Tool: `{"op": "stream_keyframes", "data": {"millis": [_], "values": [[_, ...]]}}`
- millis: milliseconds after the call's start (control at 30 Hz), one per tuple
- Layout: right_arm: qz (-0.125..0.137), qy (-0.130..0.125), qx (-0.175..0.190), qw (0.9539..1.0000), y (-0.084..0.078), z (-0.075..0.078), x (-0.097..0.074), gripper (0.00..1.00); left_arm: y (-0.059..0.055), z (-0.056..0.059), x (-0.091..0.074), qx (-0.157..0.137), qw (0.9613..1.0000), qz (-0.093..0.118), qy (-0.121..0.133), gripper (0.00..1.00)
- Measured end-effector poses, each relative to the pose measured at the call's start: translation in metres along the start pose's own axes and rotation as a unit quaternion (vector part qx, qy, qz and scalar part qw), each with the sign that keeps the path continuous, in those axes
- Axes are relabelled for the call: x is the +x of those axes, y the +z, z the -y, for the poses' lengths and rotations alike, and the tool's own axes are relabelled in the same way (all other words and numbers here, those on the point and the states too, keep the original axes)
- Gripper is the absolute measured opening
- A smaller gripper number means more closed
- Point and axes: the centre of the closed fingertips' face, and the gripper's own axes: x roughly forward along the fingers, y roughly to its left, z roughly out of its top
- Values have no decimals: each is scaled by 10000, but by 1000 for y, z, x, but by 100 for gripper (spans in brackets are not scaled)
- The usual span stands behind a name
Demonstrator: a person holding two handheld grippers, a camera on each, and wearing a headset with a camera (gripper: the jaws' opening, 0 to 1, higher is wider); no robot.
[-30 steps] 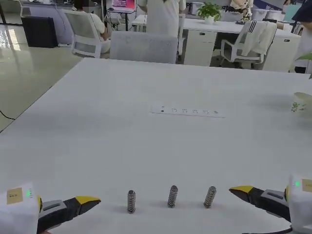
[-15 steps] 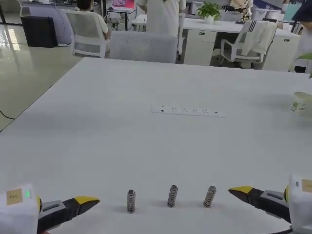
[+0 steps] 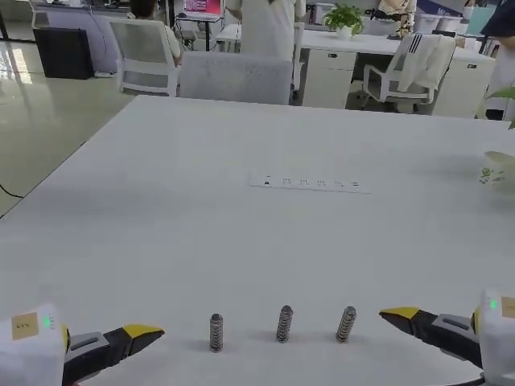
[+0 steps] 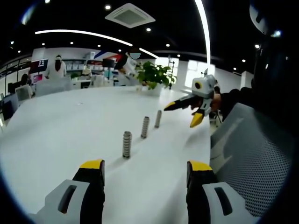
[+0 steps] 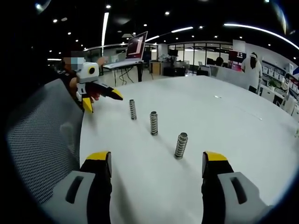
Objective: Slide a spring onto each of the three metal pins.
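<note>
Three springs [image 3: 283, 323] are seen upright on the worktop [image 3: 265, 241] — the left tool [image 4: 145, 165] and the right tool [image 5: 157, 156] are held wide open, empty.

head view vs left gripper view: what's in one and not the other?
Head view extras: the glossy floor and a black cabinet standing on it. Left gripper view extras: the ceiling vent, the light strips, and a straight look down the left gripper with its jaws spread. Shared: white table, three upright springs, right gripper.
</note>
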Motion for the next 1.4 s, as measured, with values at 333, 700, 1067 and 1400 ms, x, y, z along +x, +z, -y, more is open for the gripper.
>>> {"op": "stream_keyframes", "data": {"millis": [333, 700, 1067, 1400], "values": [[-7, -58, 6, 10000, 0, 1, -5, 79, -1, 0, 0, 9, 10000, -26, -15, 68], [-19, -53, -36, 10000, -1, 2, -5, 79, -2, 0, -1, 15, 10000, -42, -24, 68], [-61, -32, -47, 10000, -2, -1, -4, 79, -3, -1, -2, 8, 10000, -33, -6, 68], [-132, 13, -56, 9999, -6, -1, -1, 79, -4, -1, -1, 0, 10000, -67, 7, 67]]}}
